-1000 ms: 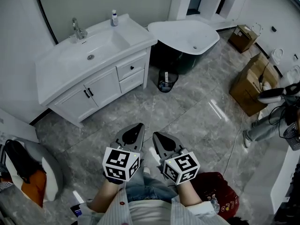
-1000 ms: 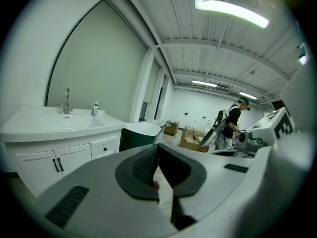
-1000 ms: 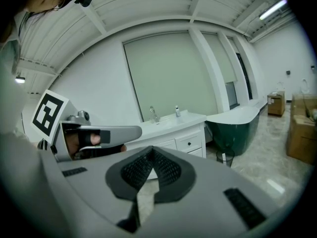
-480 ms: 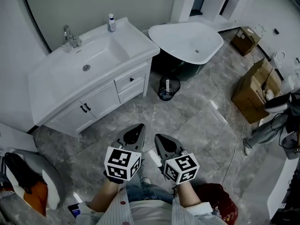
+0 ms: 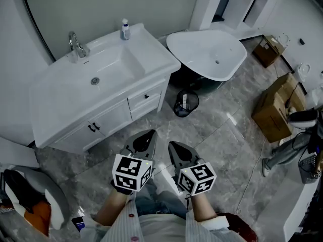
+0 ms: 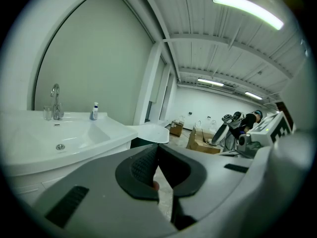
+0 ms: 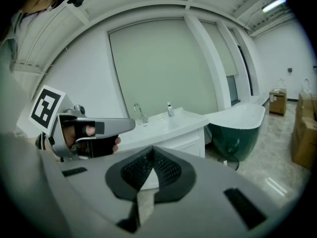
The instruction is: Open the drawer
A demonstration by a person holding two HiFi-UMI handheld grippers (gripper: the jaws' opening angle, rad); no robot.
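Note:
A white vanity with a sink stands ahead on the left. Its two drawers sit at the right end: the upper drawer with a small dark knob, and the lower drawer under it; both look closed. My left gripper and right gripper are held side by side over the floor, well short of the drawers. Both are shut with nothing between the jaws. The left gripper view shows the shut left gripper beside the sink top. The right gripper view shows the shut right gripper facing the vanity.
A white and green bathtub stands right of the vanity, with a black waste bin between them. Cardboard boxes and a person's legs are at the right. A bag lies at the bottom left. A faucet and bottle stand on the sink top.
The vanity and drawers have drawn nearer and shifted a little to the right in the head view. Both grippers stay shut and side by side.

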